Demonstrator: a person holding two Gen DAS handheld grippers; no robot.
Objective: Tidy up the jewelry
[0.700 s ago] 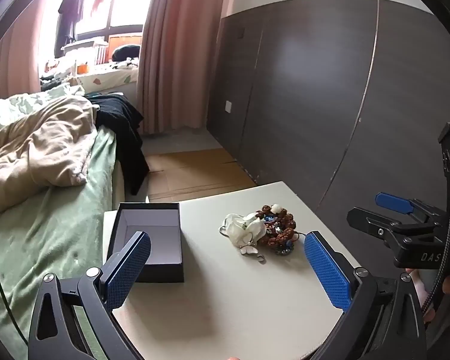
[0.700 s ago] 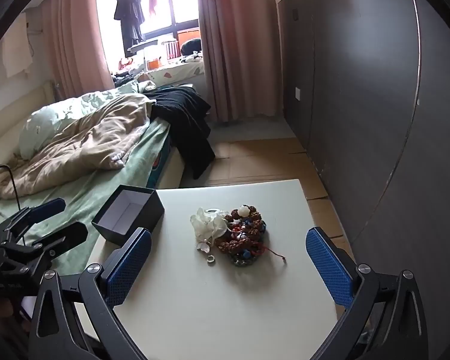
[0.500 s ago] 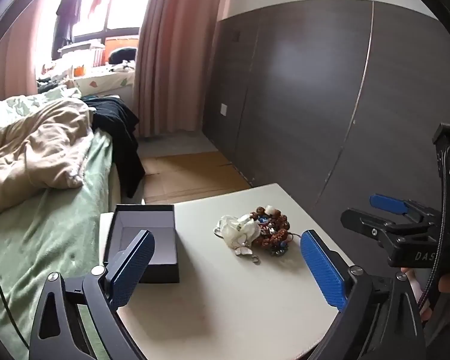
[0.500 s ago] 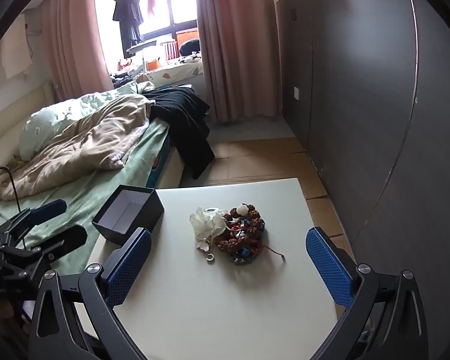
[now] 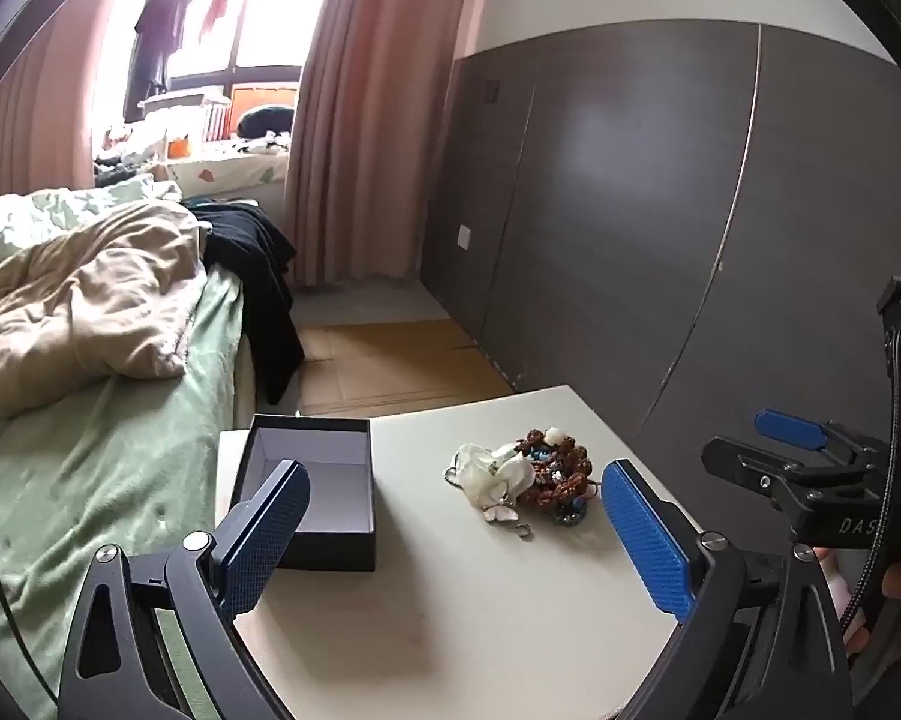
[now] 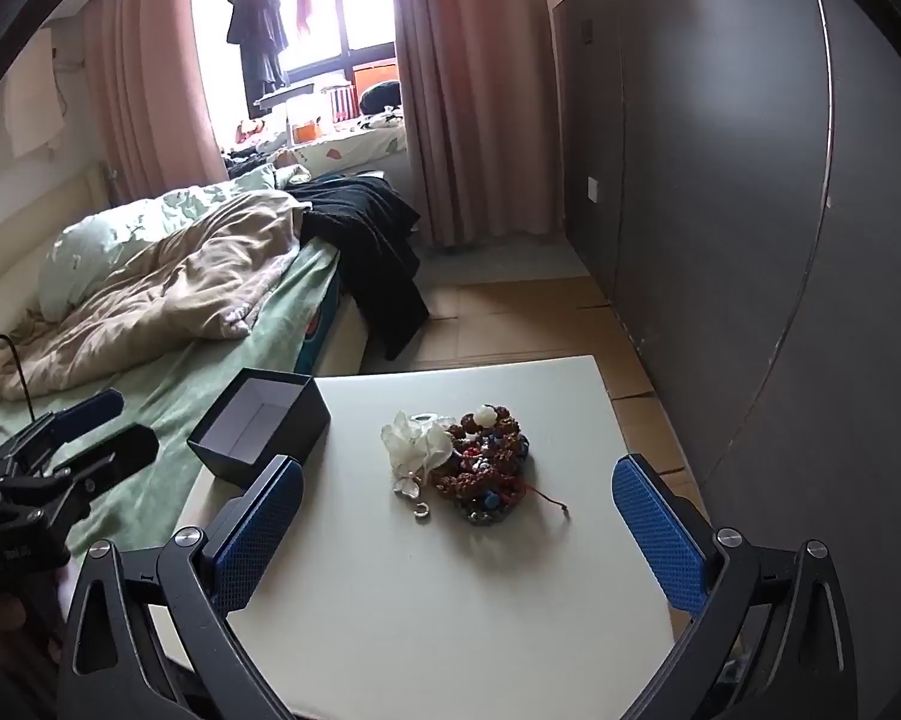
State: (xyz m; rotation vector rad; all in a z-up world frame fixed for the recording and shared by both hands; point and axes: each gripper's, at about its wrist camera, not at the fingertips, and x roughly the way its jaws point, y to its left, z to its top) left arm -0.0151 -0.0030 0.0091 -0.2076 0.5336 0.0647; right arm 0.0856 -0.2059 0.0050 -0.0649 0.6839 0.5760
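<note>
Since the earlier frames the left gripper (image 5: 456, 546) has swung a little, so the table (image 5: 450, 630) sits slightly differently in its view, while the right gripper (image 6: 459, 531) has hardly shifted; both stand spread wide and empty above the table's near part. Ahead of them the jewelry pile (image 6: 465, 459) lies heaped near the table's middle, with the open, empty black box (image 6: 258, 432) at the corner by the bed (image 6: 150, 312). Picking well probably means singling out one loose edge piece, such as the small ring (image 6: 420, 510), rather than biting into the tangle.
</note>
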